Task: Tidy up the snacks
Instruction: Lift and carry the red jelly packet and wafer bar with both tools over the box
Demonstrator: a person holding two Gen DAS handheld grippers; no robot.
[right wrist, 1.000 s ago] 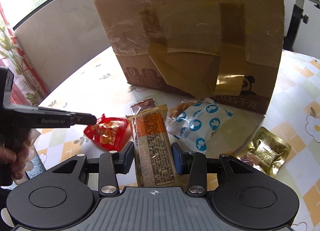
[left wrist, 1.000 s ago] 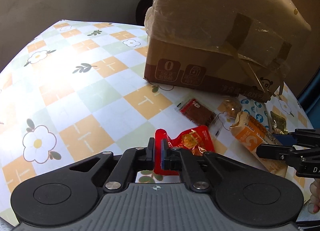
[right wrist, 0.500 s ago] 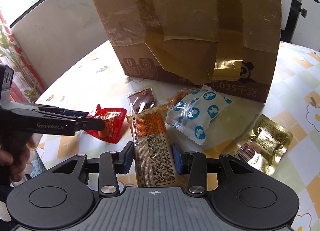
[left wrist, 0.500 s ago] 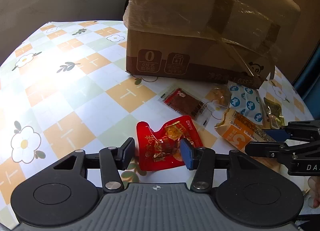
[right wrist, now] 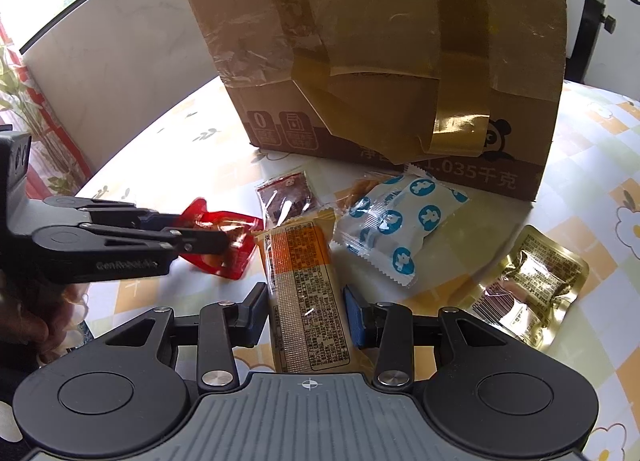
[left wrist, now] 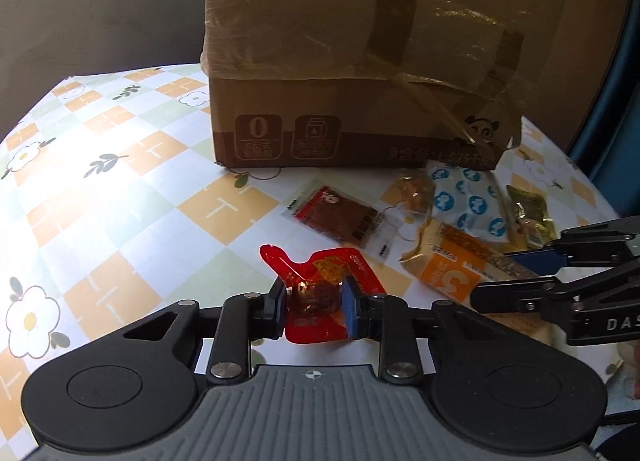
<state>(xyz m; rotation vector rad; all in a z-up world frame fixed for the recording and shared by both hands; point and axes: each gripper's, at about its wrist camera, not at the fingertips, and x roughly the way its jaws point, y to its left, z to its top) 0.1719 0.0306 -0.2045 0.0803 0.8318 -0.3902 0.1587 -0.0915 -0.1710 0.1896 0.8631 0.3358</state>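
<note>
My left gripper (left wrist: 314,295) is shut on a red snack pouch (left wrist: 324,273) near the table's front; it also shows in the right wrist view (right wrist: 224,239), with the left gripper (right wrist: 224,239) reaching in from the left. My right gripper (right wrist: 304,303) is open, its fingers either side of an orange bar pack (right wrist: 304,281) lying on the table; the pack also shows in the left wrist view (left wrist: 452,271). A dark red sachet (left wrist: 340,217), a blue-dotted white pack (right wrist: 396,221) and a gold pouch (right wrist: 528,285) lie nearby.
A large taped cardboard box (right wrist: 384,61) stands behind the snacks, also in the left wrist view (left wrist: 360,61). The floral checked tablecloth (left wrist: 100,181) covers the table. A small amber snack (left wrist: 414,191) lies by the box.
My left gripper let go of the red pouch, opened wide, then closed on it again. The right gripper stayed open around the orange bar pack.
</note>
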